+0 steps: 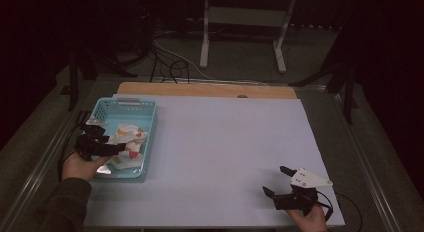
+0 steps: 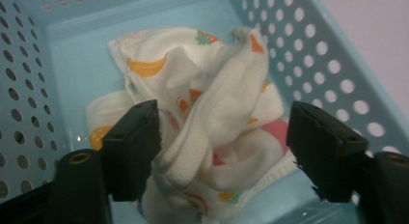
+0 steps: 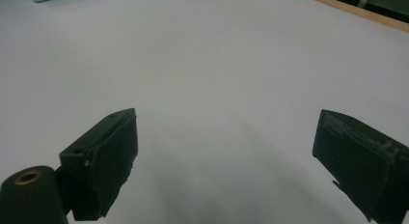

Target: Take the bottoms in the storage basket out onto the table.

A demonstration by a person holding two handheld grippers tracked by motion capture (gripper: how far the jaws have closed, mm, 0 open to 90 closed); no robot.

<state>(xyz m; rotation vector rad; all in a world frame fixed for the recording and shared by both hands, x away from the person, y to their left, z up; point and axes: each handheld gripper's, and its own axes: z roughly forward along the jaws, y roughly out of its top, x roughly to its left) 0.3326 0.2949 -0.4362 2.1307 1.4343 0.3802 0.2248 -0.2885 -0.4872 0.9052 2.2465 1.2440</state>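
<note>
A white cloth printed with orange, red and green shapes lies crumpled in a light blue perforated basket at the table's left. My left gripper reaches into the basket from its near end. In the left gripper view the cloth bunches up between the jaws of the left gripper; the left pad touches a fold, while the right pad stands just beside the cloth, so the jaws are open around it. My right gripper hovers open over the bare sheet at the front right, nothing between its jaws.
The basket's walls close in on both sides of the left gripper. A white sheet covers the table, with a wooden edge at the back. Cables and a metal stand are on the floor beyond.
</note>
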